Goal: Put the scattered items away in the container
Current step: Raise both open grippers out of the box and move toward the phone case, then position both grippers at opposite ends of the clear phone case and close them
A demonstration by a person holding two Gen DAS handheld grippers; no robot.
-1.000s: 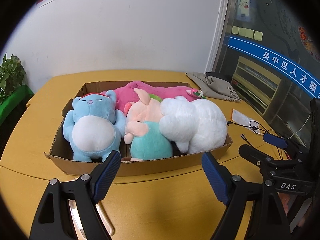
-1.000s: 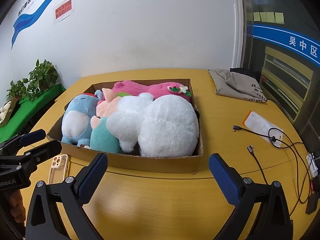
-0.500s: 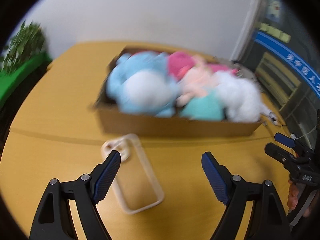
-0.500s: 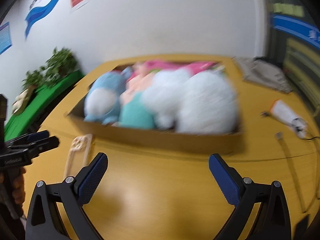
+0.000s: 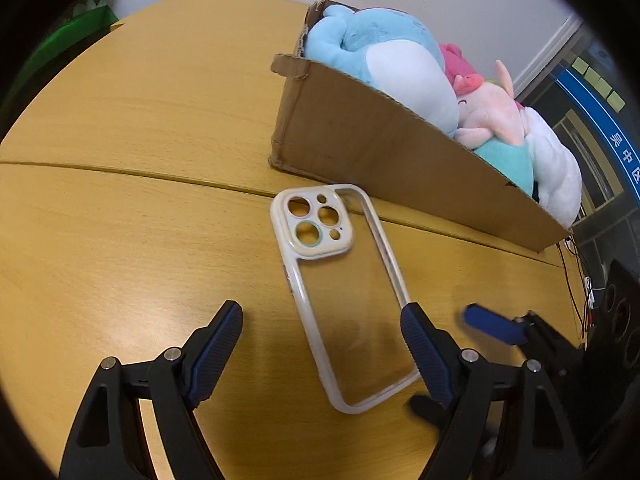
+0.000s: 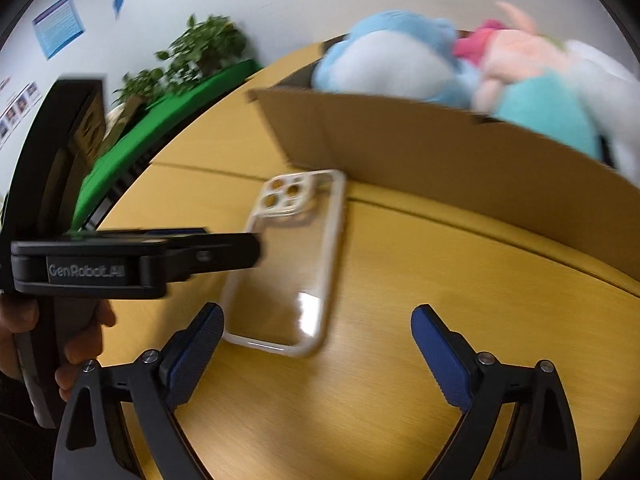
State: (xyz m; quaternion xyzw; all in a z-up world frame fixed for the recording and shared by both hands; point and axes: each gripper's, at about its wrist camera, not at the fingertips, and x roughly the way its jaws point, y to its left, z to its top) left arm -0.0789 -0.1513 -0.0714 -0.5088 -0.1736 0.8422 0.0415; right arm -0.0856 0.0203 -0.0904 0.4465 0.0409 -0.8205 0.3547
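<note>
Both grippers, left gripper (image 5: 322, 346) and right gripper (image 6: 316, 340), are hovering wide apart over a clear phone case (image 5: 342, 292) lying flat beside the cardboard box (image 5: 384, 152); pinching its raised rim squarely should prevent slipping.

Left tool (image 5: 322, 338): black angular arms, ribbed blue pads (image 5: 218, 350), silver screws; white "GenRobot.AI" lettering on body. Right tool (image 6: 318, 340): same build. Bare-skinned hand (image 6: 82, 346) lower left of right wrist view.

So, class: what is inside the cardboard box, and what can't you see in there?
The cardboard box holds a blue plush, a pink plush, a teal plush and a white plush, packed above the rim. Its floor and anything beneath them are covered.
</note>
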